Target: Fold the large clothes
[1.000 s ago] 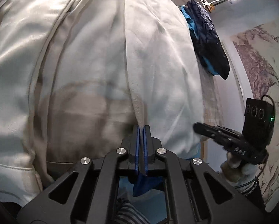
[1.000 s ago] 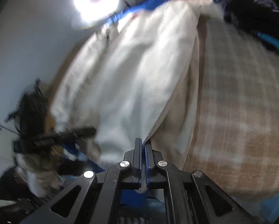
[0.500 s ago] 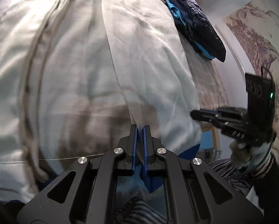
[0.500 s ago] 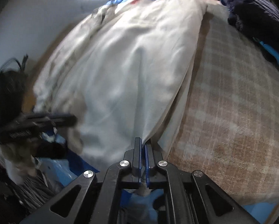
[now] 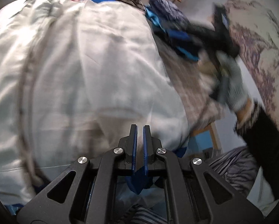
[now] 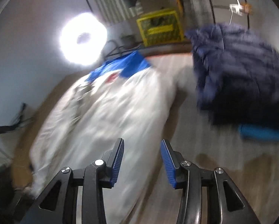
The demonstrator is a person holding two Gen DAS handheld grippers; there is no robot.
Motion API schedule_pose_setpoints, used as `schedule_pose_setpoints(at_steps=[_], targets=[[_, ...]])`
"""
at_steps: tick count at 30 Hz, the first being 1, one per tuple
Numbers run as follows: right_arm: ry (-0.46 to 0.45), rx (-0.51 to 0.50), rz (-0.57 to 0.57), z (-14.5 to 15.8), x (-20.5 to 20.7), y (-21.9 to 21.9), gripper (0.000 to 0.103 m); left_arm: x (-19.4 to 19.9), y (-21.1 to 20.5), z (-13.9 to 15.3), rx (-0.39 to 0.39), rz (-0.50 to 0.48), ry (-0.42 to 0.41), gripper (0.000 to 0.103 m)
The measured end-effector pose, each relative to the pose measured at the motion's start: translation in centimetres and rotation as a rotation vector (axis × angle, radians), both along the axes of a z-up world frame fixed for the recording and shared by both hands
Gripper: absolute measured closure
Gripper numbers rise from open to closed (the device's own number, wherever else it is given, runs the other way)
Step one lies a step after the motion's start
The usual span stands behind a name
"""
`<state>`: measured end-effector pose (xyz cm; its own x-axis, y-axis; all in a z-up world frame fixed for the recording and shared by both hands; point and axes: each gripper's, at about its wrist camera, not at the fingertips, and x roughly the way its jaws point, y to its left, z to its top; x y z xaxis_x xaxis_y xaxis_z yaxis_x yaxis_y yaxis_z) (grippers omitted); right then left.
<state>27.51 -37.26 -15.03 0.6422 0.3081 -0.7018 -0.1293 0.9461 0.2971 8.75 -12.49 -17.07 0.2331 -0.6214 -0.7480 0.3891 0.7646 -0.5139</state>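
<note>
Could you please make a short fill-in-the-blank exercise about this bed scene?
1. The large garment spread on the bed is mostly ____ in colour.
2. The jaws of the right hand-held gripper stand ____, with nothing between them.
3. The crate beyond the bed is ____.
4. The quilted jacket lies folded, and it is dark ____.

Missing words: white; open; yellow; blue

Ahead of you a yellow crate [image 6: 161,28] stands on the floor by the far wall, and a round ring light [image 6: 83,39] glares beside it. To your right hangs a wall mural [image 5: 259,43] of pale, inky branches. The checked bedcover [image 6: 204,143] is blurred. Low at your right lies striped fabric [image 5: 232,166].
</note>
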Motion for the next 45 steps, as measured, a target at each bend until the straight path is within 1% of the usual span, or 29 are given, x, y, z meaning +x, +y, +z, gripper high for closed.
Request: schedule_pose_setpoints(at_steps=[1,3,4,6,8,10,11,13,15,16,17,19,20,22,25,27,30,32,34,37,38,39,41,42,45], targets=[[0.002,-0.015,-0.007,-0.3,1.0,0.4,0.06,0.2,-0.7,-0.6,0.006,-0.012,0.01,0.101],[0.01,-0.085,0.003,-1.0,3.0,1.7,0.064,0.4,-1.4,-1.6,0.007,-0.026,0.034,0.101],[0.006,-0.115,0.023,-1.2,3.9,2.1,0.068,0.5,-1.7,-1.9,0.009,-0.032,0.04,0.101],[-0.007,-0.178,0.051,-1.8,5.7,3.6,0.069,0.5,-2.1,-2.4,0.015,-0.039,0.043,0.101],[-0.014,-0.241,0.071,-2.4,7.2,4.8,0.073,0.6,-2.1,-2.6,0.015,-0.043,0.038,0.101],[0.001,-0.338,0.052,-3.3,8.2,5.1,0.075,0.6,-2.1,-2.6,0.01,-0.044,0.039,0.101],[0.015,-0.381,0.023,-4.0,9.2,4.9,0.076,0.6,-2.0,-2.7,0.009,-0.045,0.038,0.101],[0.045,-0.396,-0.017,-4.5,10.4,4.1,0.077,0.5,-1.8,-2.8,0.006,-0.042,0.032,0.101],[0.097,-0.383,-0.056,-5.3,11.5,3.2,0.072,0.4,-1.7,-2.9,0.001,-0.041,0.026,0.101],[0.098,-0.37,-0.071,-5.5,11.8,2.9,0.067,0.2,-1.6,-2.8,0.001,-0.041,0.025,0.101],[0.106,-0.363,-0.086,-5.3,12.0,2.7,0.065,0.1,-1.5,-2.8,0.001,-0.043,0.024,0.101],[0.117,-0.36,-0.081,-4.9,12.1,2.8,0.066,-0.5,-1.5,-2.7,0.008,-0.053,0.017,0.101],[0.113,-0.345,-0.068,-4.5,11.9,2.9,0.068,-0.7,-1.5,-2.6,0.01,-0.056,0.014,0.101],[0.081,-0.282,-0.039,-2.8,10.7,2.8,0.068,-1.2,-1.2,-2.2,0.011,-0.063,0.007,0.101],[0.028,-0.196,0.0,-0.4,8.0,2.7,0.068,-1.8,-0.5,-1.0,-0.012,-0.051,-0.027,0.101],[-0.014,-0.156,0.027,1.7,5.7,2.4,0.068,-2.1,0.2,0.2,-0.027,-0.028,-0.06,0.101],[-0.051,-0.072,0.043,4.6,2.0,1.6,0.068,-2.4,0.6,1.3,-0.052,0.004,-0.095,0.101],[-0.074,-0.021,0.055,6.5,-0.9,1.0,0.068,-2.8,0.4,1.2,-0.063,0.007,-0.104,0.101],[-0.094,0.016,0.067,7.9,-3.4,0.6,0.068,-3.4,-0.6,0.9,-0.059,-0.008,-0.111,0.101],[-0.116,0.088,0.099,10.1,-8.0,-0.4,0.067,-4.2,-2.4,-0.1,-0.026,-0.053,-0.131,0.101],[-0.124,0.101,0.102,10.6,-9.4,-0.7,0.065,-4.3,-3.0,-0.5,-0.021,-0.061,-0.131,0.101],[-0.136,0.119,0.103,11.1,-11.6,-1.3,0.061,-4.3,-3.5,-0.7,-0.018,-0.068,-0.13,0.101],[-0.148,0.133,0.11,11.5,-15.0,-2.2,0.054,-4.4,-4.6,-1.5,-0.003,-0.083,-0.128,0.101],[-0.148,0.132,0.108,11.6,-16.2,-2.7,0.052,-4.3,-5.2,-1.9,-0.002,-0.093,-0.128,0.101],[-0.113,0.153,0.09,10.4,-19.7,-4.0,0.05,-4.6,-7.0,-3.0,0.032,-0.132,-0.138,0.101]])
